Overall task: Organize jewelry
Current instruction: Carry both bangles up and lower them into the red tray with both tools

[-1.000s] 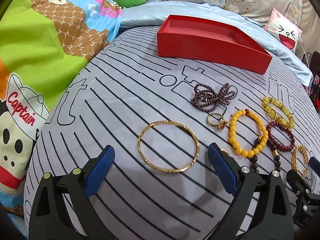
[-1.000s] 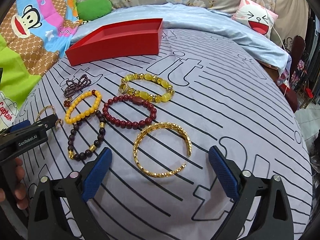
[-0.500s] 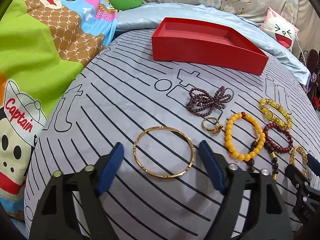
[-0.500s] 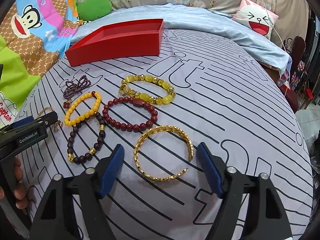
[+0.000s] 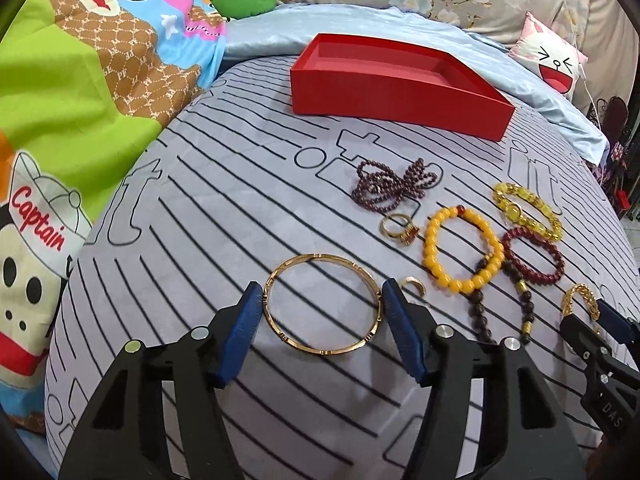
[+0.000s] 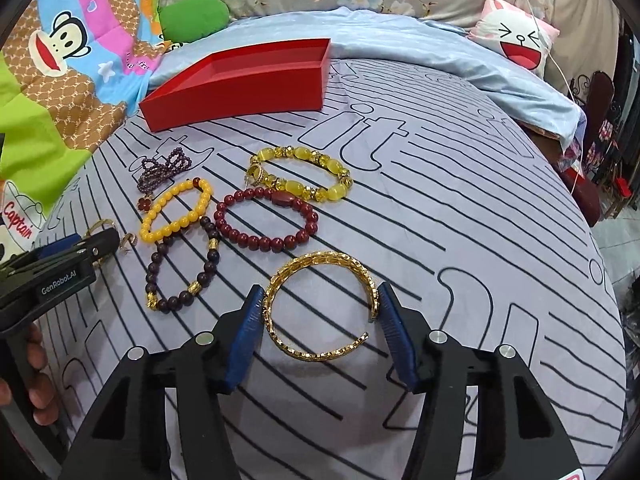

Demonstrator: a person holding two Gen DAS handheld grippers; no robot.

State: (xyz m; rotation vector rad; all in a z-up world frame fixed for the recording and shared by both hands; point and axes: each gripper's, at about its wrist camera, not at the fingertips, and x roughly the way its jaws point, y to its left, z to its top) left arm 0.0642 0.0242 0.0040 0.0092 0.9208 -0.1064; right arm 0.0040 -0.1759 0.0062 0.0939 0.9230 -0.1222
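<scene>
A thin gold bangle (image 5: 320, 256) lies flat on the striped bedsheet between the blue pads of my left gripper (image 5: 324, 312). Its jaws are closing and both pads touch the bangle's sides. A textured open gold cuff (image 6: 320, 258) lies between the pads of my right gripper (image 6: 320, 308), whose jaws are also closing and touch the cuff on both sides. An open red box (image 5: 400, 92) stands at the far side of the bed, with nothing visible inside it.
Between the grippers lie a yellow bead bracelet (image 6: 176, 212), a dark red one (image 6: 264, 240), a translucent yellow one (image 6: 304, 176), a dark brown one (image 6: 180, 276), a purple strand (image 5: 394, 186) and a ring (image 5: 396, 228). Cartoon blanket (image 5: 80, 100) at left, pillows behind.
Both grippers' jaws have narrowed from wide open until the pads meet the bangle and the cuff. The jewelry and the box have not moved.
</scene>
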